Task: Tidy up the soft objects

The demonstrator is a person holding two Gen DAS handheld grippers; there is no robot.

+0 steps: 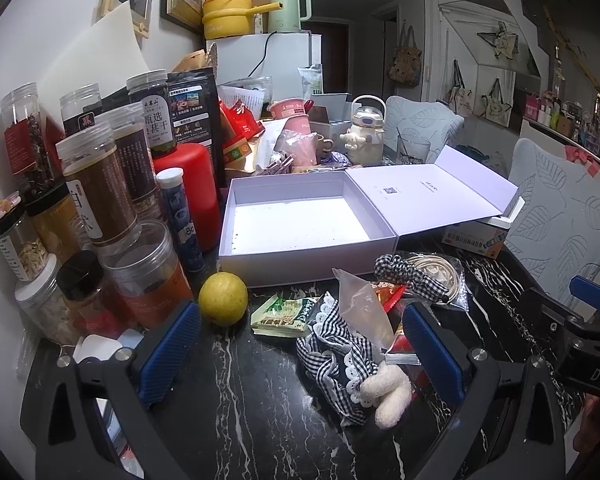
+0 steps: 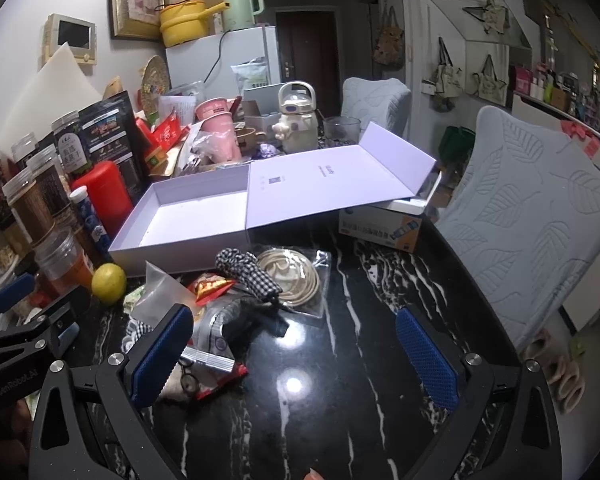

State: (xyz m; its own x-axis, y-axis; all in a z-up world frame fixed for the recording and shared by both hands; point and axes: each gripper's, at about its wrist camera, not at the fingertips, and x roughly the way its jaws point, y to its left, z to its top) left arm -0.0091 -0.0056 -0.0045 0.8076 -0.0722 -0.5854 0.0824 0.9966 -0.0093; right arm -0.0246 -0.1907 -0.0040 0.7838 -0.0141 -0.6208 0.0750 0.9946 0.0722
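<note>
An open white box (image 1: 300, 220) lies on the black marble table, lid folded back; it also shows in the right wrist view (image 2: 188, 216). In front of it lies a heap of soft things: a black-and-white gingham cloth with lace trim (image 1: 332, 348), a cream plush piece (image 1: 388, 396), a gingham scrunchie (image 1: 408, 276) and a coiled cream cord in a clear bag (image 1: 436, 272). My left gripper (image 1: 300, 352) is open just over the gingham cloth, empty. My right gripper (image 2: 296, 356) is open over bare table right of the heap (image 2: 244, 276), empty.
Jars and bottles (image 1: 92, 200) crowd the left side, with a red canister (image 1: 192, 188). A yellow fruit (image 1: 223, 298) and a green snack packet (image 1: 284, 314) lie near the box. Red snack wrappers (image 2: 212, 376) mix into the heap. Grey cushioned chairs (image 2: 532, 232) stand at the right.
</note>
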